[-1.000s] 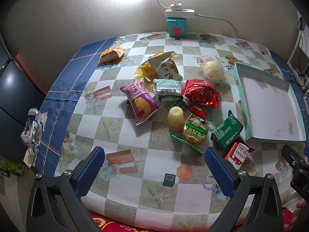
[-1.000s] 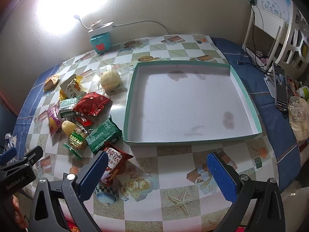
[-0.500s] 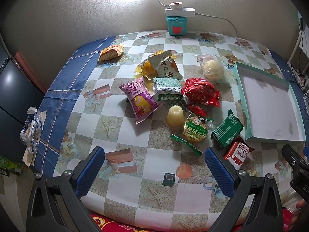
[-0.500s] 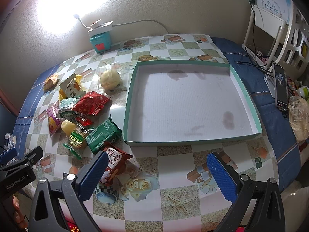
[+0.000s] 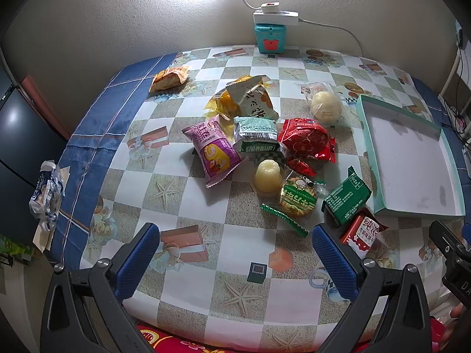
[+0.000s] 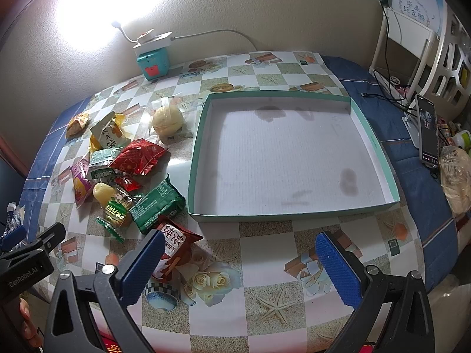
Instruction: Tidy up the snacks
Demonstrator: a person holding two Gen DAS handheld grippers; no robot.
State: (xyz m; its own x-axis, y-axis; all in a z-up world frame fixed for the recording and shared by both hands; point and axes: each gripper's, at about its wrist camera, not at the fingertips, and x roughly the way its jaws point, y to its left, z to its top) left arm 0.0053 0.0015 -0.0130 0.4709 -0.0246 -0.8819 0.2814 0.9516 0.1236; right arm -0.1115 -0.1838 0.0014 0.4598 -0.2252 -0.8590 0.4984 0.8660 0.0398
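Observation:
Several snack packets lie in a heap on the checked tablecloth: a purple packet (image 5: 213,151), a red packet (image 5: 306,139), a yellow jelly cup (image 5: 266,175), a green packet (image 5: 347,197), a red milk-biscuit packet (image 5: 363,232) and a wrapped bun (image 5: 326,107). An orange packet (image 5: 169,78) lies apart at the far left. The green-rimmed empty box (image 6: 294,153) sits right of the heap. My left gripper (image 5: 235,260) is open and empty above the near table edge. My right gripper (image 6: 240,266) is open and empty in front of the box, its left finger over the red milk-biscuit packet (image 6: 173,245).
A teal box with a power strip and lamp (image 5: 269,33) stands at the back wall. A crumpled wrapper (image 5: 47,195) lies off the table's left edge. A phone (image 6: 426,133) and a bag (image 6: 454,176) sit on the right.
Both grippers have stayed almost still; the left wrist view has shifted very slightly. Nothing on the table has moved.

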